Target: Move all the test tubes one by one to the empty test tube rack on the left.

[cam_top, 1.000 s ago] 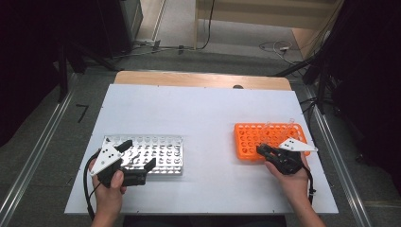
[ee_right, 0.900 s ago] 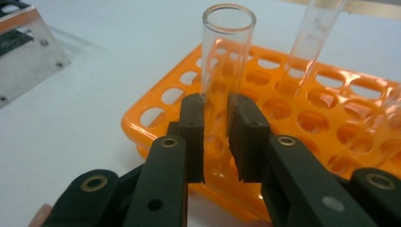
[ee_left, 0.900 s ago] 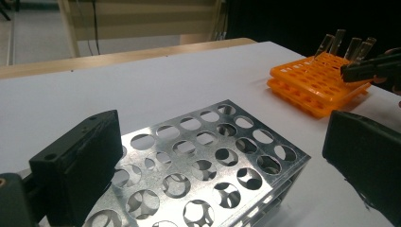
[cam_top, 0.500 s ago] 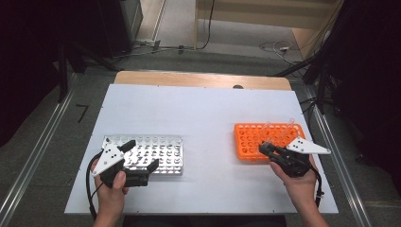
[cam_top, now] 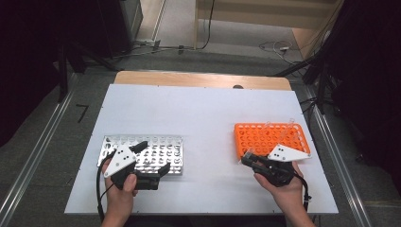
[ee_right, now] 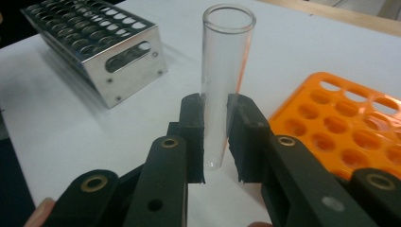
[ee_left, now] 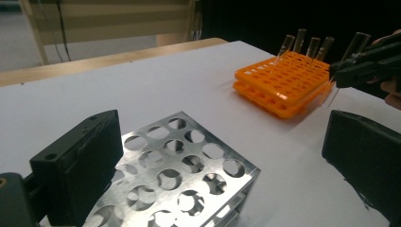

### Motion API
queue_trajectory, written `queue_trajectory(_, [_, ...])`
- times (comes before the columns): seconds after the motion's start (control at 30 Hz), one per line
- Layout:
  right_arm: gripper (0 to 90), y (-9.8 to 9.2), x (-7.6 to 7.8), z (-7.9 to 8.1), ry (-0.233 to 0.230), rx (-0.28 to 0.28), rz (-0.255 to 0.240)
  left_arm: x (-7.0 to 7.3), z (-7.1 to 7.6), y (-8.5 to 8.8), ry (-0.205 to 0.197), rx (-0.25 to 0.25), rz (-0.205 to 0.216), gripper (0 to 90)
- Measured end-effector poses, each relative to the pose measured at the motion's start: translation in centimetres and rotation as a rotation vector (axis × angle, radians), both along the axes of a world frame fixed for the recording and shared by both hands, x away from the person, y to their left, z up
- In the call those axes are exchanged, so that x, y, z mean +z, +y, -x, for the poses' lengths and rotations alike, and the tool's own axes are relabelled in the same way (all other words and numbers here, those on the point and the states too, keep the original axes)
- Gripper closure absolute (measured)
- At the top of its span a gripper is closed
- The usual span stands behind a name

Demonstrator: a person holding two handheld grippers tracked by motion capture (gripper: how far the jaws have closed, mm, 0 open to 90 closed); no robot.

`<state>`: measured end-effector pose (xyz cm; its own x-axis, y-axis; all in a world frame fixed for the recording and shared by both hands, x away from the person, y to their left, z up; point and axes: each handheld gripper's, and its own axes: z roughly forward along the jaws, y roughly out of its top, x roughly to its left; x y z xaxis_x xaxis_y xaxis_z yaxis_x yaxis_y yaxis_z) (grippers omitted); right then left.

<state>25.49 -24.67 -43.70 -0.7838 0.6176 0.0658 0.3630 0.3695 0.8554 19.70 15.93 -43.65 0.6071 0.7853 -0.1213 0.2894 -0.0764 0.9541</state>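
The right gripper point(cam_top: 247, 158) has its fingers clamped on a clear glass tube point(ee_right: 225, 71), gripping it near its closed lower end so that the open mouth stands well above the fingers. In the high view the tube sits at the gripper's tip, just off the near left corner of the orange rack point(cam_top: 272, 138), above the white worktop point(cam_top: 198, 113). The right hand point(cam_top: 283, 187) holds the gripper from below, at the near edge of the worktop.

Several more clear tubes point(ee_left: 302, 42) stand slightly tilted in the far row of the orange rack, as the left gripper view shows. That view also shows the right gripper with its tube beside the rack's corner.

The left gripper point(cam_top: 153, 158) rests at the near edge of the metal rack point(cam_top: 161, 149), its fingers wide apart with nothing between them. In its own view one finger point(ee_left: 80, 165) lies against the rack's side and the other stands clear of it over bare worktop. The metal rack's holes show no tubes. The two racks lie well apart, metal on the left, orange on the right.
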Motion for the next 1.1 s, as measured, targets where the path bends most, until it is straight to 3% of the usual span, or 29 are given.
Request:
queue_trajectory(0.2, [74.2, 1.7, -0.2, 0.7, 0.015, 0.046, 0.012, 0.2, -0.1, -1.6, 0.011, -0.055, 0.006, 0.0])
queue_trajectory(0.47, [74.2, 3.6, -0.4, 1.7, 0.019, 0.110, 0.017, 0.3, -0.3, -4.0, 0.059, -0.124, 0.013, 1.1])
queue_trajectory(0.67, [74.2, 4.7, -0.6, 2.2, 0.024, 0.143, 0.027, 0.5, -0.1, -6.1, 0.086, -0.121, -0.014, 13.2])
queue_trajectory(0.8, [74.2, 5.9, -0.9, 2.6, 0.029, 0.176, 0.046, 0.6, 0.1, -7.4, 0.095, -0.148, -0.025, 21.4])
queue_trajectory(1.1, [74.2, 7.8, -1.2, 3.3, 0.032, 0.220, 0.070, 0.3, 0.5, -9.4, 0.104, -0.266, -0.012, 45.0])
